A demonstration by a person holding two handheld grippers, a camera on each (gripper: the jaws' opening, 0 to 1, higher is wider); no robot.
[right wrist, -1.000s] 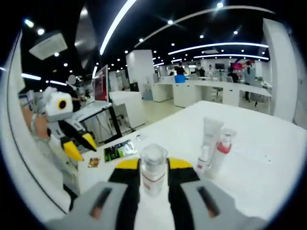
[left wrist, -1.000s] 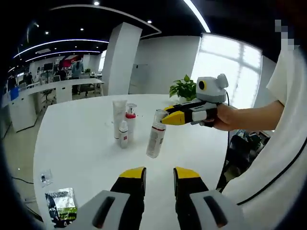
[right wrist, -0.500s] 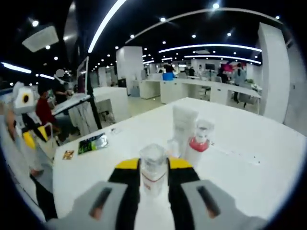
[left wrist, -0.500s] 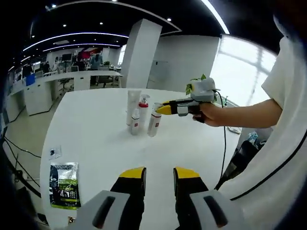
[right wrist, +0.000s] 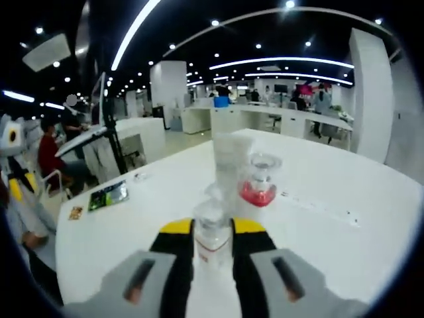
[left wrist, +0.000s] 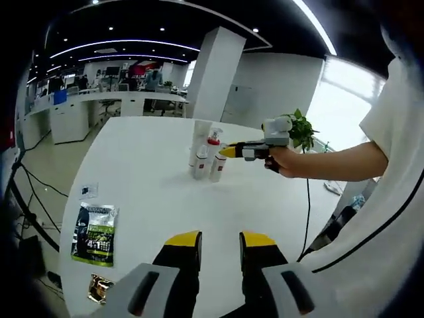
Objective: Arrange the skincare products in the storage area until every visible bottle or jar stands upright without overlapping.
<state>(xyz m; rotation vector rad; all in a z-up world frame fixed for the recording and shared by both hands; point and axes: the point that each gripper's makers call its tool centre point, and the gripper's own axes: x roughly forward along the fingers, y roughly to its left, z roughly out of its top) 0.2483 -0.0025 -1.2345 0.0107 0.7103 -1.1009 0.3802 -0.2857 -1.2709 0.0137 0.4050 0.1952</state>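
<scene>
On the white table (left wrist: 146, 199) stand a white tube (left wrist: 198, 148), a pump bottle with a red collar (left wrist: 212, 148) and a small white bottle (left wrist: 201, 167), close together. My right gripper (left wrist: 227, 152) is shut on a clear bottle with a clear cap (left wrist: 218, 168), upright just right of that group. In the right gripper view the clear bottle (right wrist: 212, 232) sits between my jaws (right wrist: 212, 228), with the tube (right wrist: 229, 158) and the red-collared bottle (right wrist: 257, 183) right behind it. My left gripper (left wrist: 220, 246) is open and holds nothing, far back from the bottles.
A green packet (left wrist: 97, 232), a small brown sachet (left wrist: 99, 289) and a small card (left wrist: 87, 191) lie near the table's left edge. A potted plant (left wrist: 301, 128) stands behind the hand. Desks and chairs fill the office beyond.
My right gripper has carried the clear bottle up beside the group of three. The left gripper view has drawn back, so the bottles look smaller and farther.
</scene>
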